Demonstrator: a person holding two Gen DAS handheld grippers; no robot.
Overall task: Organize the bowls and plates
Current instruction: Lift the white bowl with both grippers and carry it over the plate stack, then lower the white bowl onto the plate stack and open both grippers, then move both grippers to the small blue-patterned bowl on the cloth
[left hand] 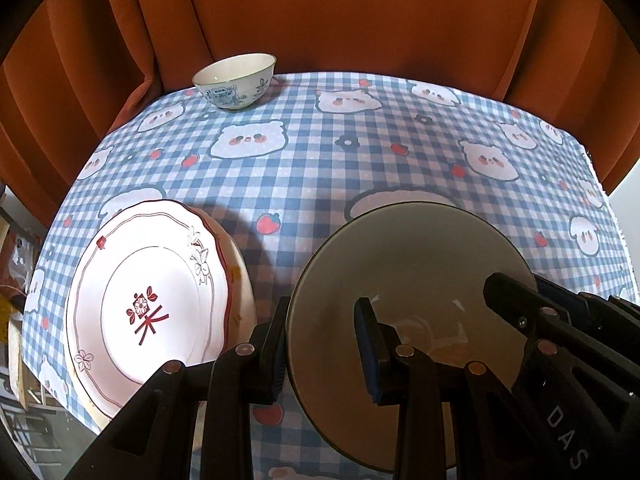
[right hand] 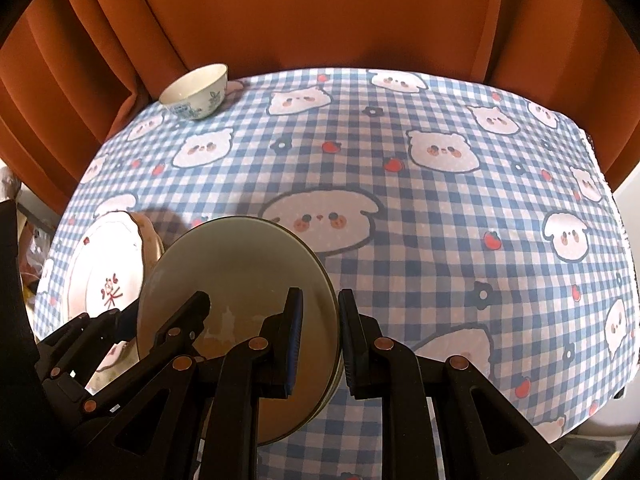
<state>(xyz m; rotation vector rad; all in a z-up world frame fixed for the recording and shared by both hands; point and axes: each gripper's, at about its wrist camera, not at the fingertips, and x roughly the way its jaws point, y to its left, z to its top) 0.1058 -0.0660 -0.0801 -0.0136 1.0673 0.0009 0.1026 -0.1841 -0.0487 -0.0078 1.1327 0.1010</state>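
Note:
A large grey-green bowl is held by its rim from both sides, just over the front of the checked tablecloth. My left gripper is shut on the bowl's left rim, one pad inside and one outside. My right gripper is shut on the right rim in the same way. Each gripper also shows in the other's view: the right gripper and the left gripper. A white plate with a red motif lies on another dish to the left. A small patterned bowl stands at the far left.
The blue-and-white checked tablecloth covers the table, bare across the middle and right. Orange curtains hang right behind the far edge. The table's left edge runs close past the plate stack.

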